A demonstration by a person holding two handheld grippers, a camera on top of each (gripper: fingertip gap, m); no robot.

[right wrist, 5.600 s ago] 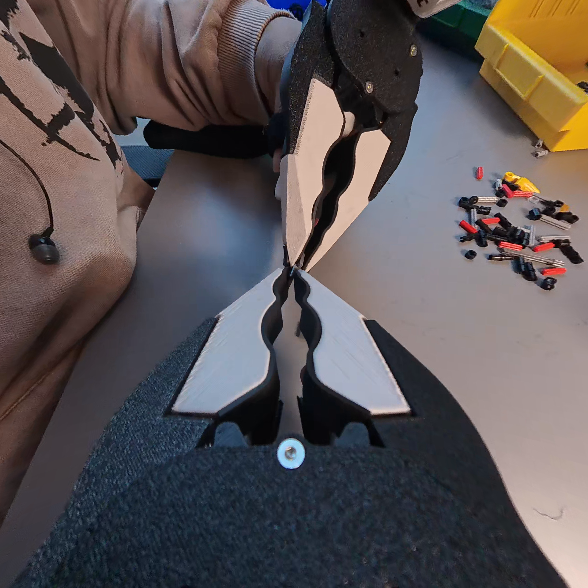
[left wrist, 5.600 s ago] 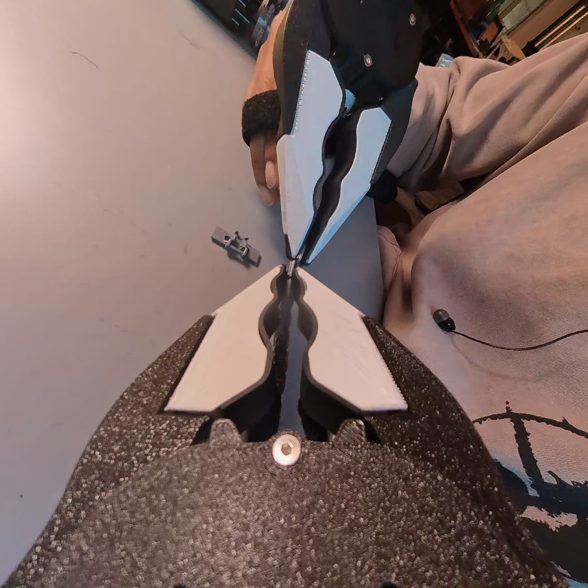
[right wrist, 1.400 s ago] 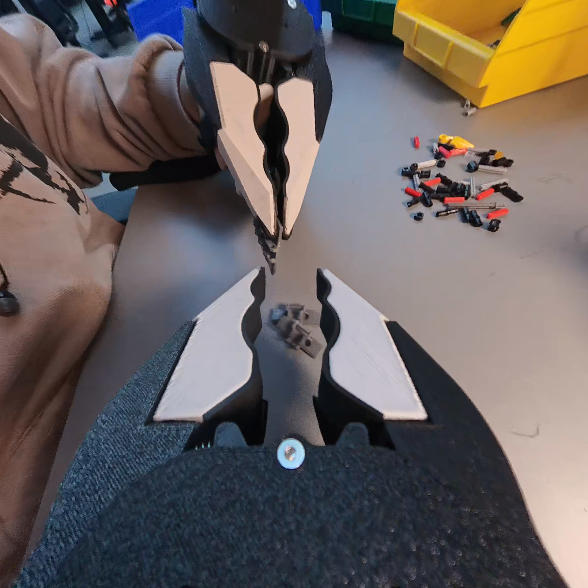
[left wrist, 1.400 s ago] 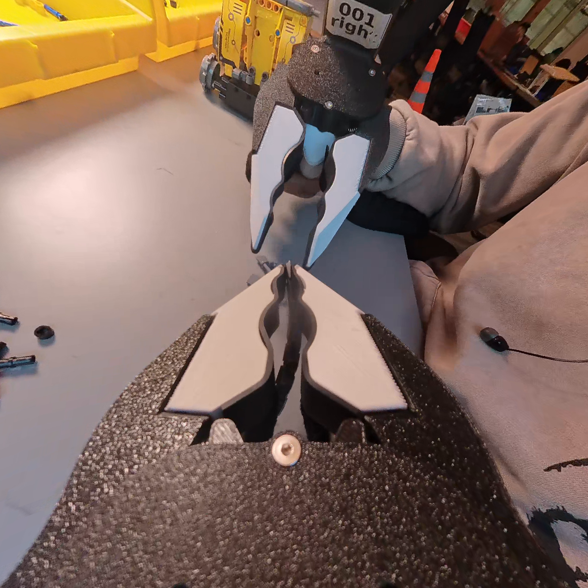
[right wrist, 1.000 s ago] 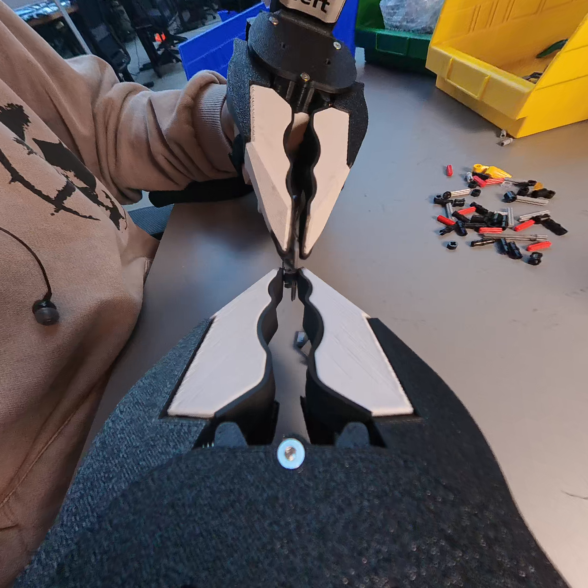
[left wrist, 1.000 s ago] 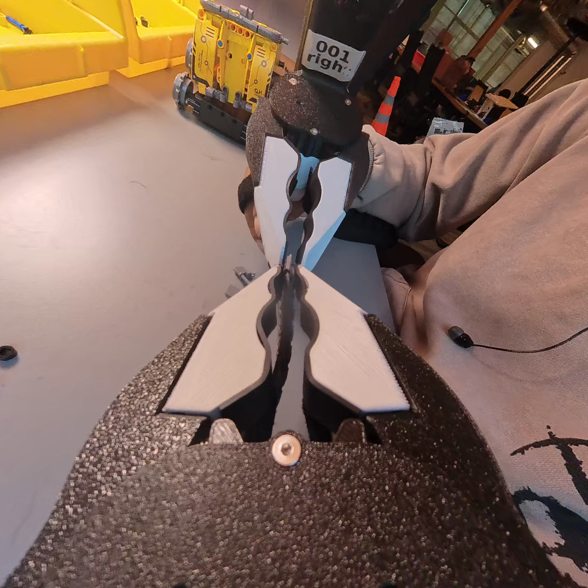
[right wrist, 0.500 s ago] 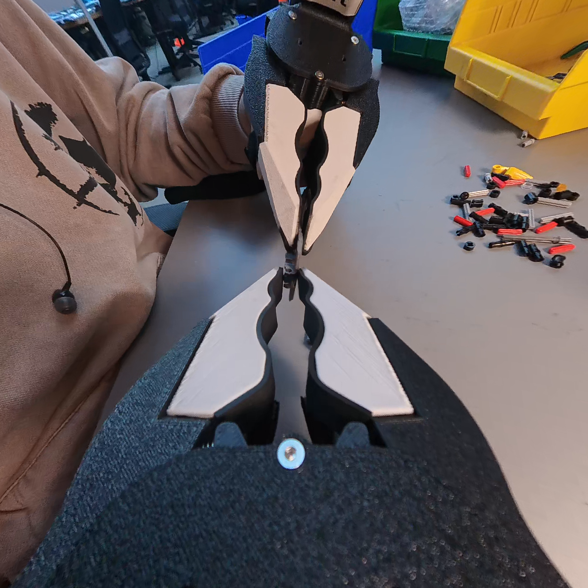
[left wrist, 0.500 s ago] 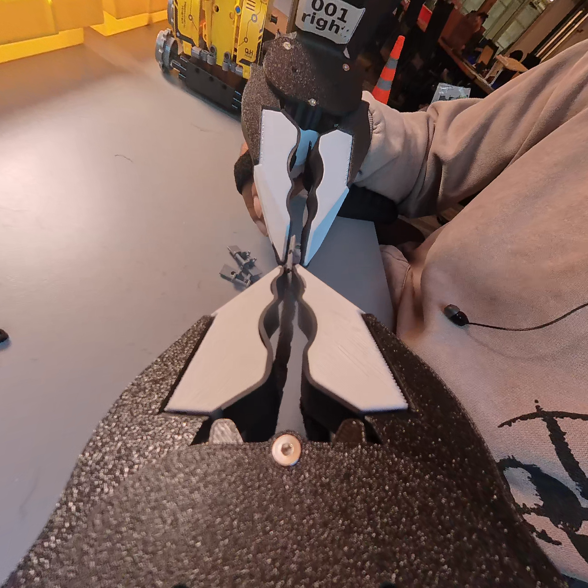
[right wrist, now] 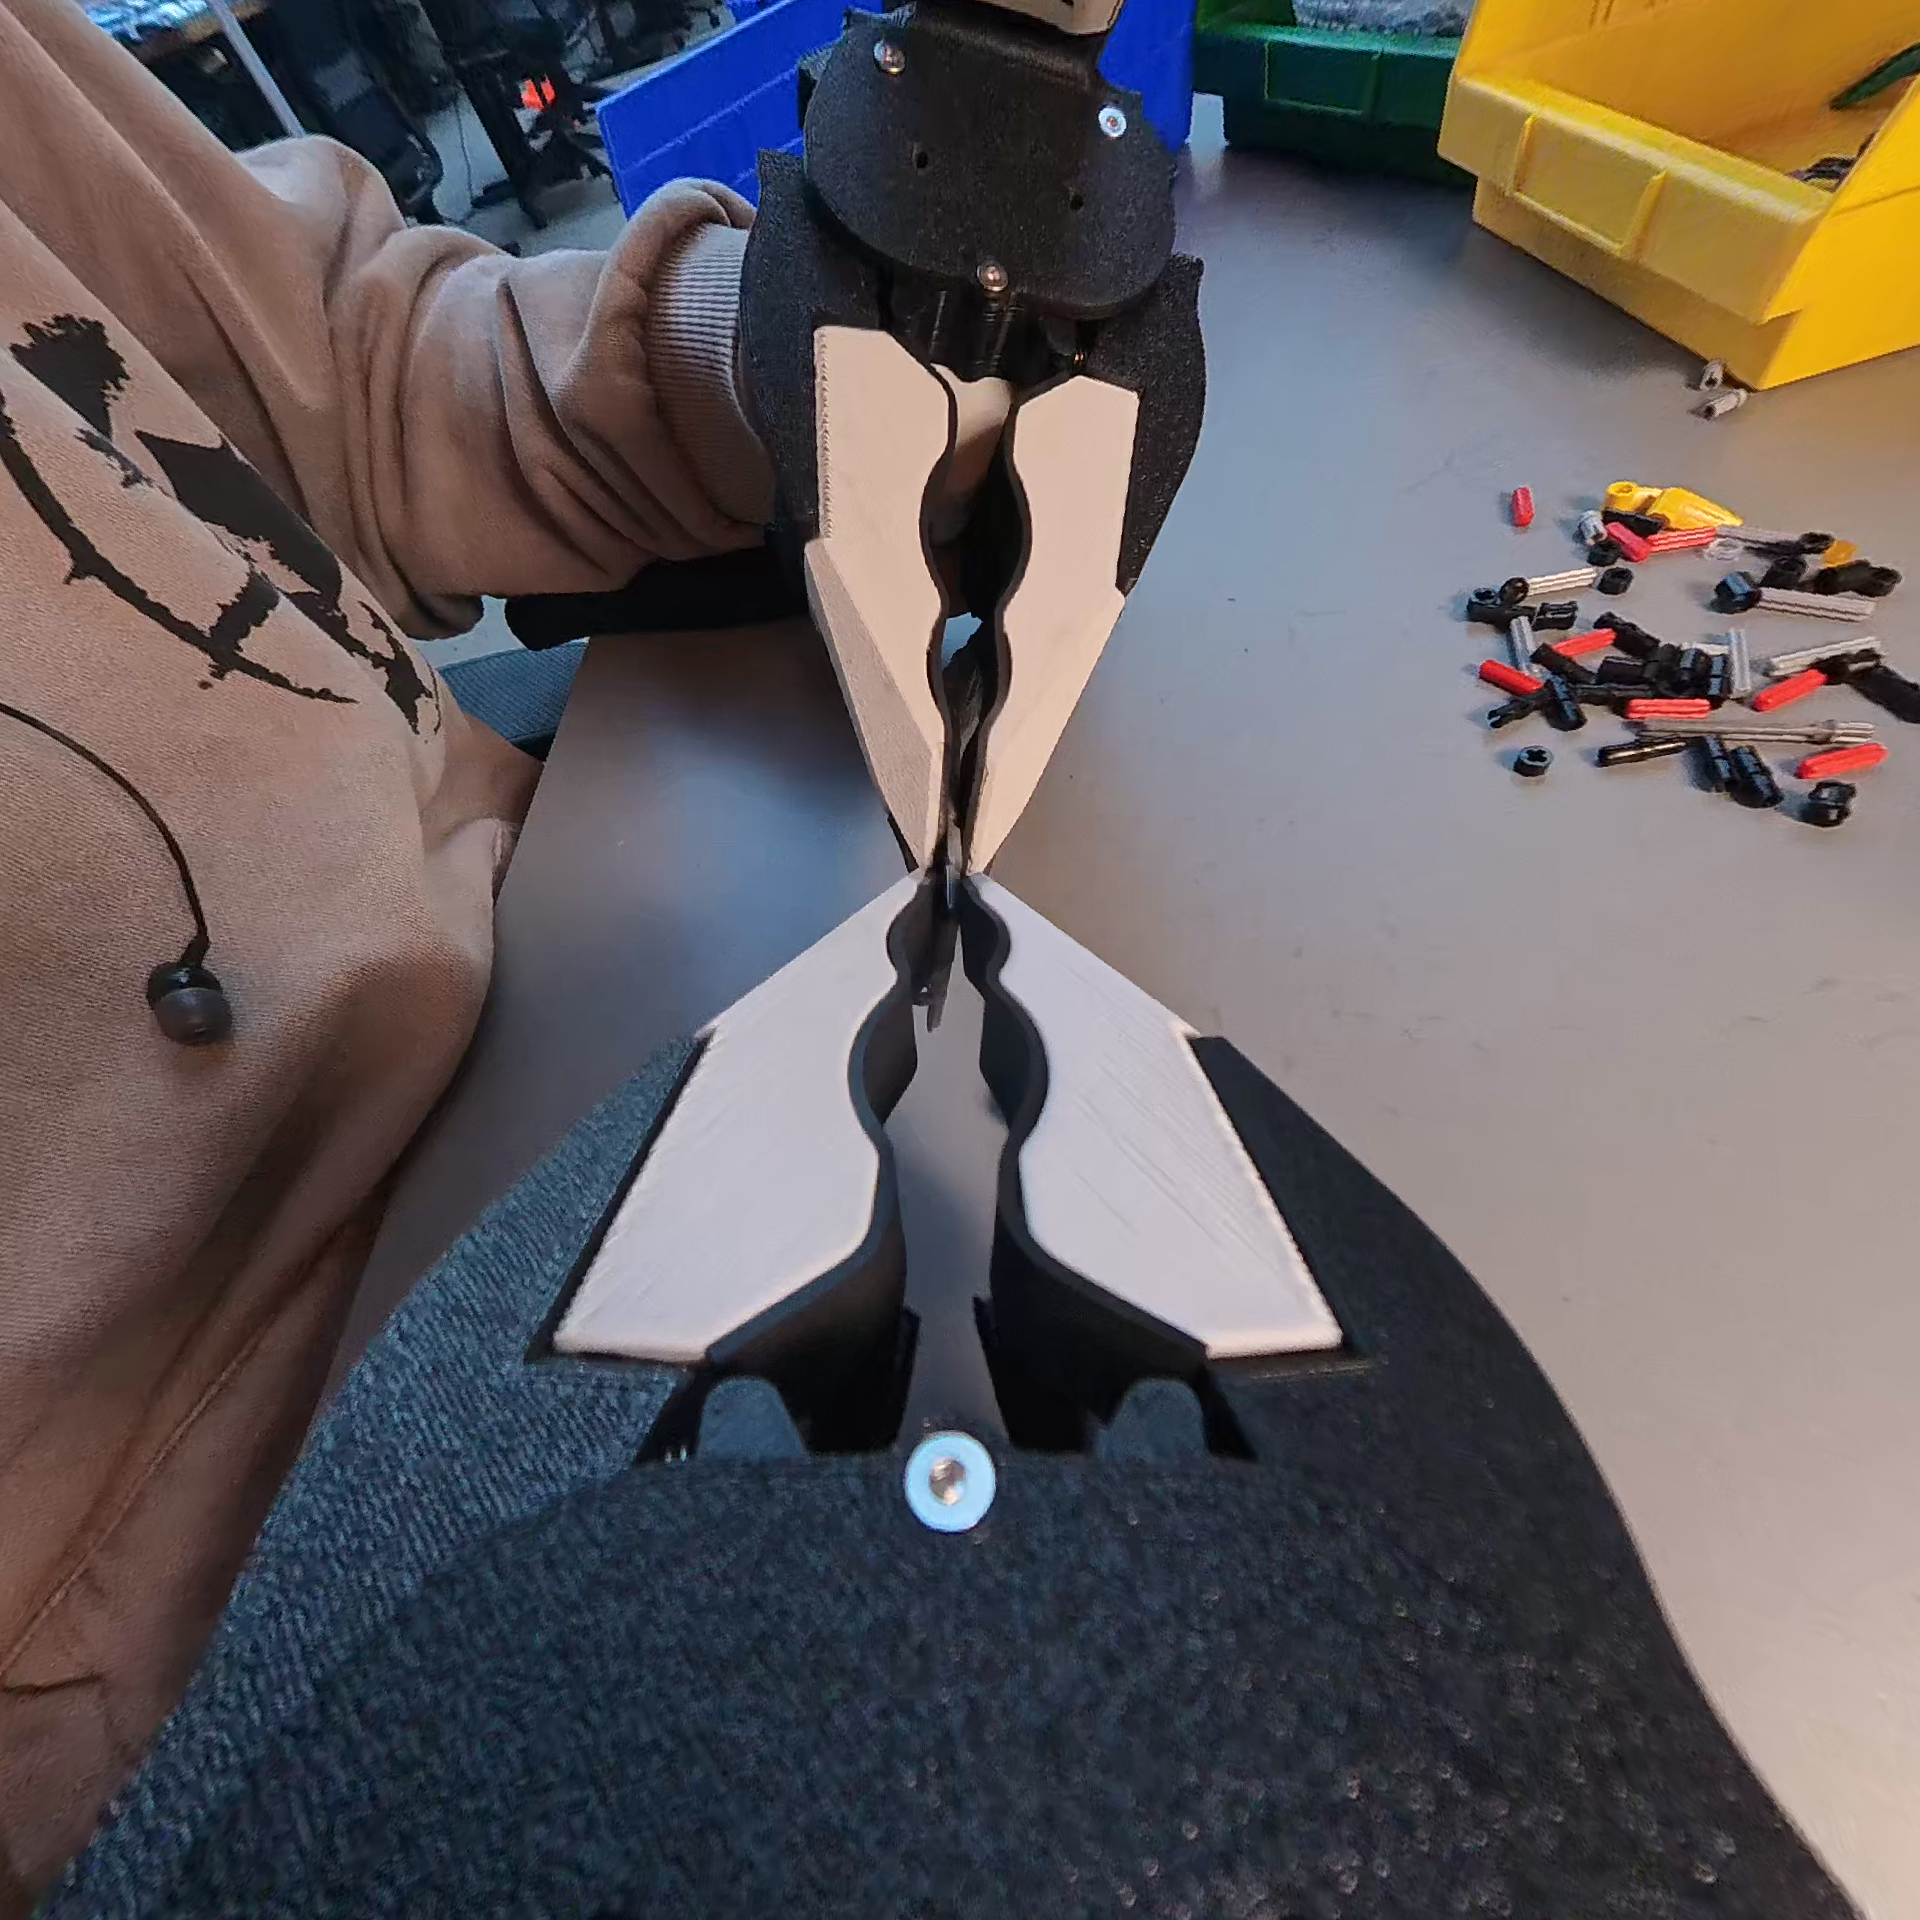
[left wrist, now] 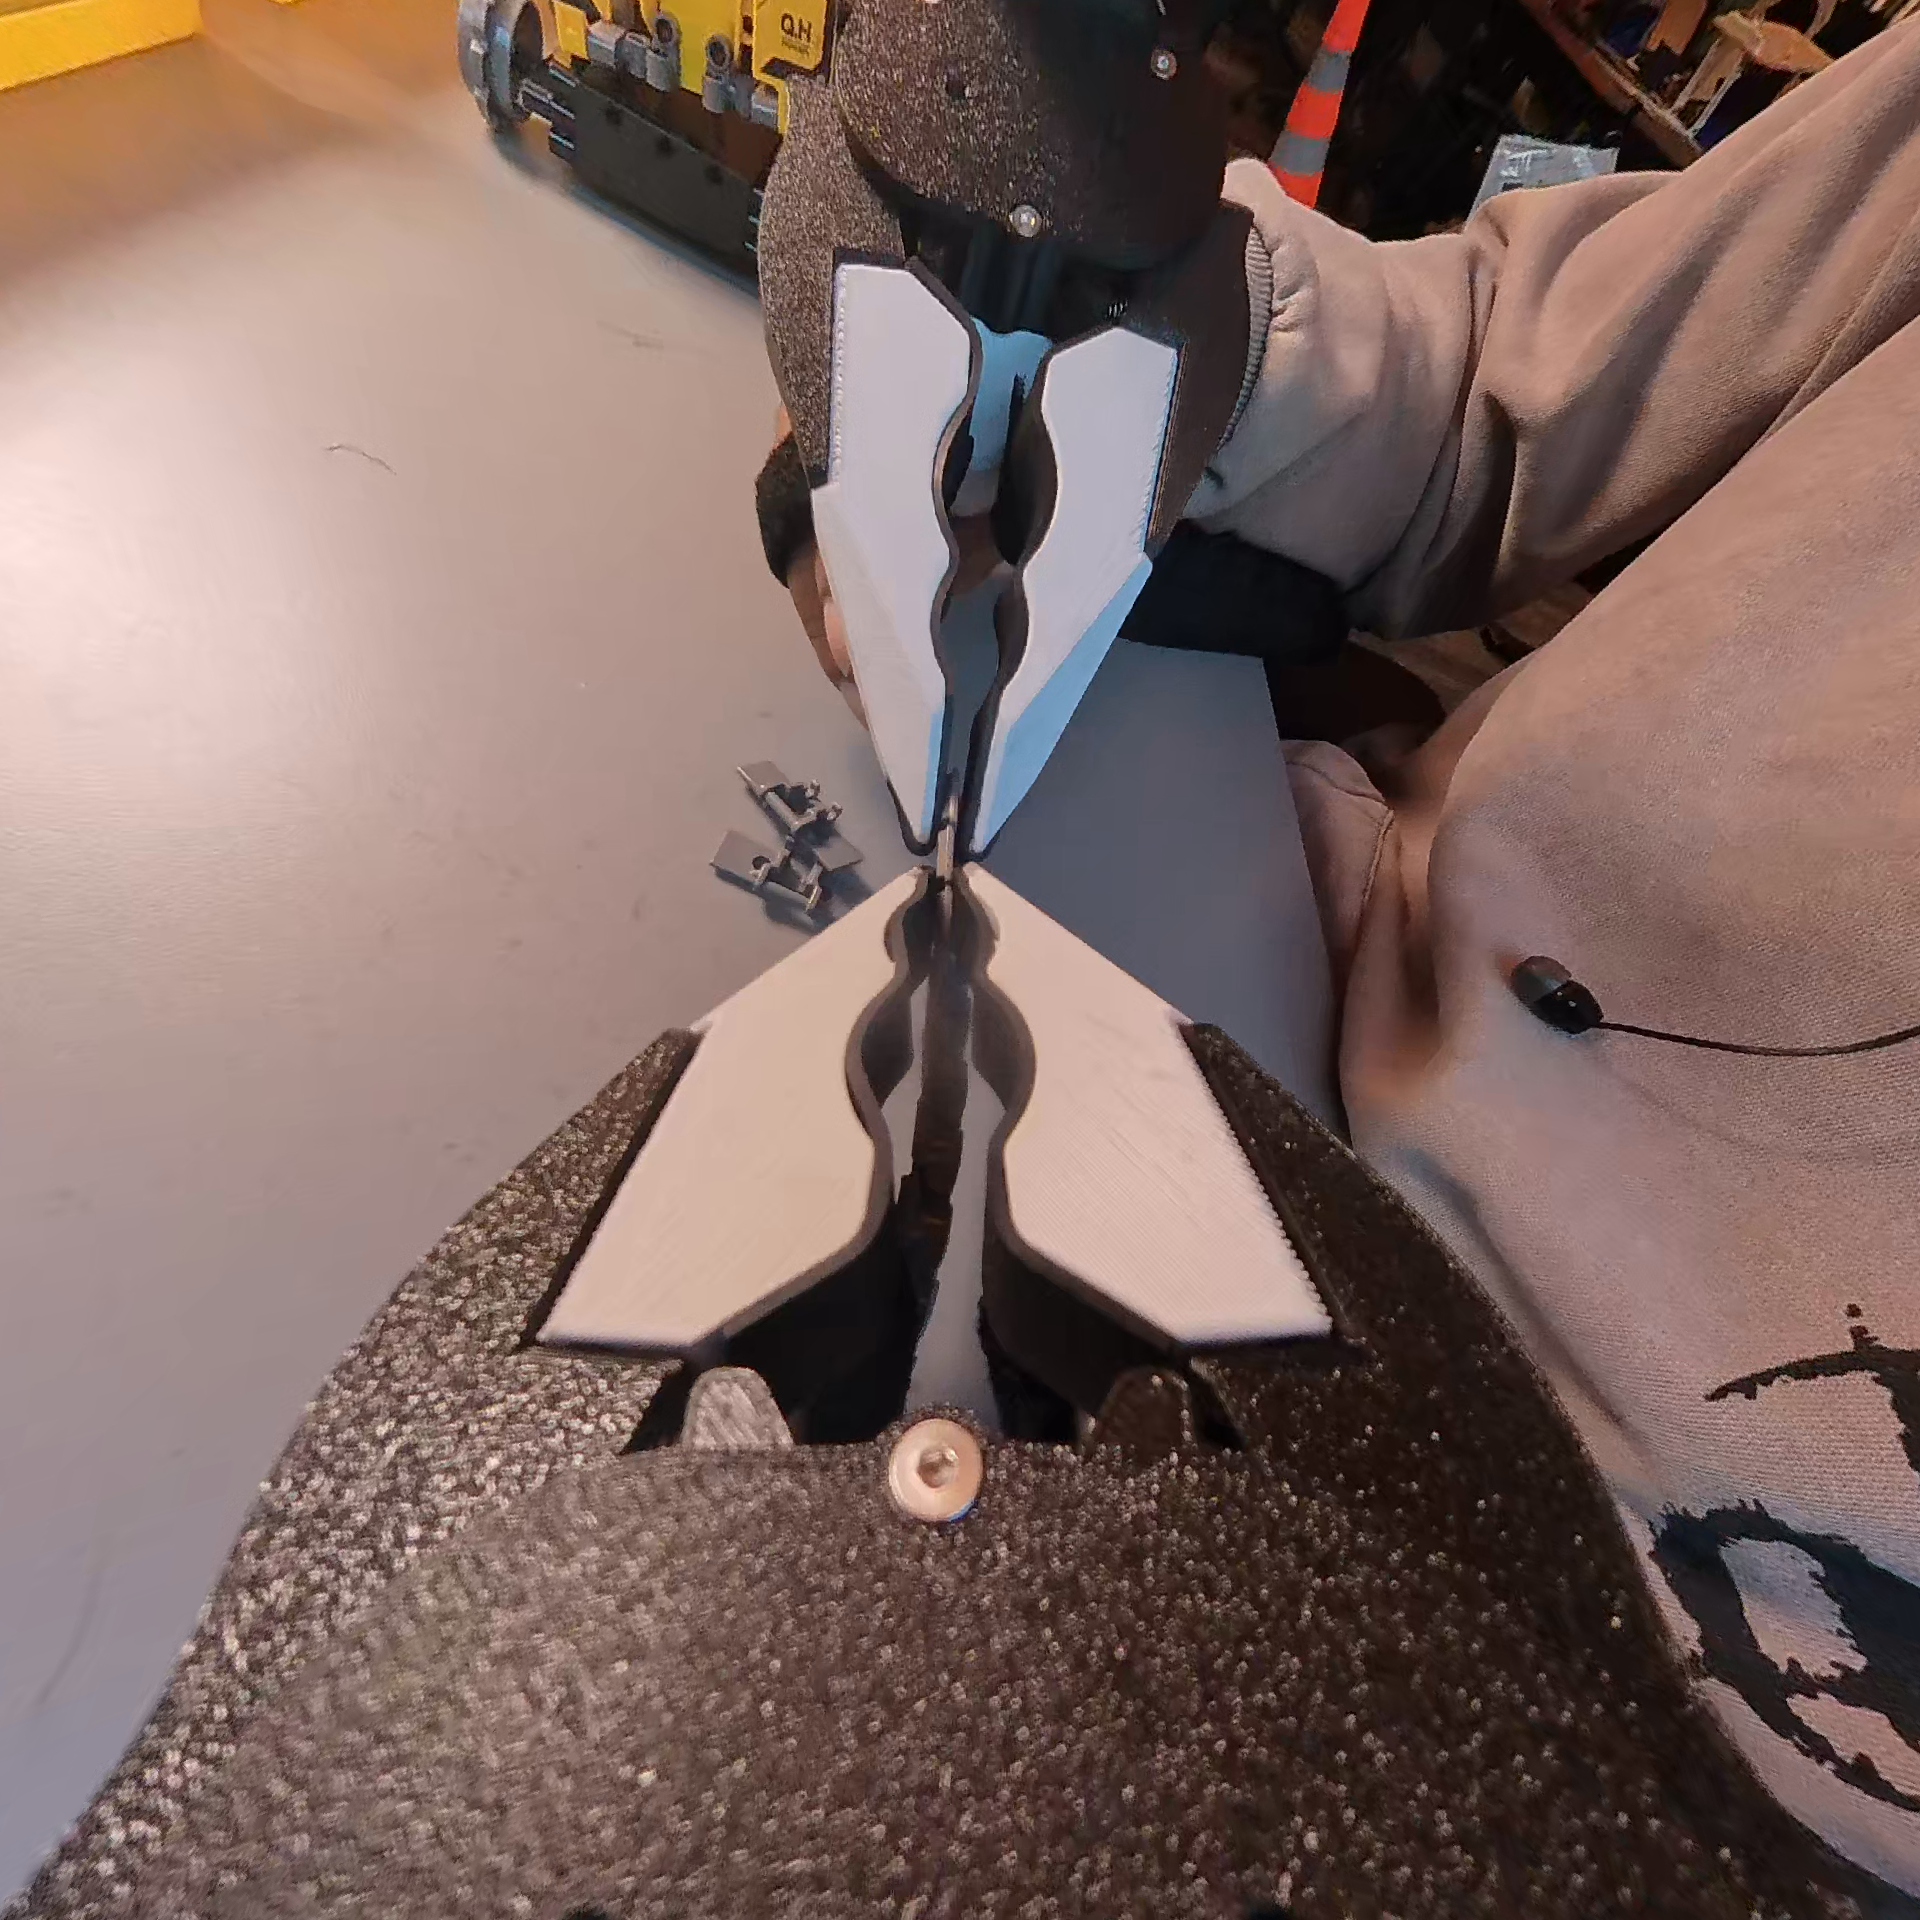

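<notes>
My left gripper (left wrist: 943, 883) is shut on a thin black toothed strip (left wrist: 938, 1101) that runs back between its fingers. My right gripper (right wrist: 943, 888) is shut on a small dark part (right wrist: 935, 971) at its tips. The two grippers meet tip to tip above the grey table (left wrist: 312, 623), and the held pieces touch where the tips meet. The right gripper (left wrist: 948, 826) faces me in the left wrist view. The left gripper (right wrist: 948, 847) faces me in the right wrist view. Two small grey parts (left wrist: 787, 831) lie on the table just left of the tips.
A pile of small red, black and grey pins (right wrist: 1704, 665) lies to the right. A yellow bin (right wrist: 1714, 177), a blue bin (right wrist: 707, 114) and a green bin (right wrist: 1330, 83) stand at the back. A yellow and black model (left wrist: 644, 94) stands far off. A person's hooded torso (left wrist: 1610, 831) is at the table edge. My left and right fingertips are right by each other.
1.4 s ago my right gripper was open above the grey parts. It shut on a small part and rose to meet the left gripper's tips; both stay tip to tip.
</notes>
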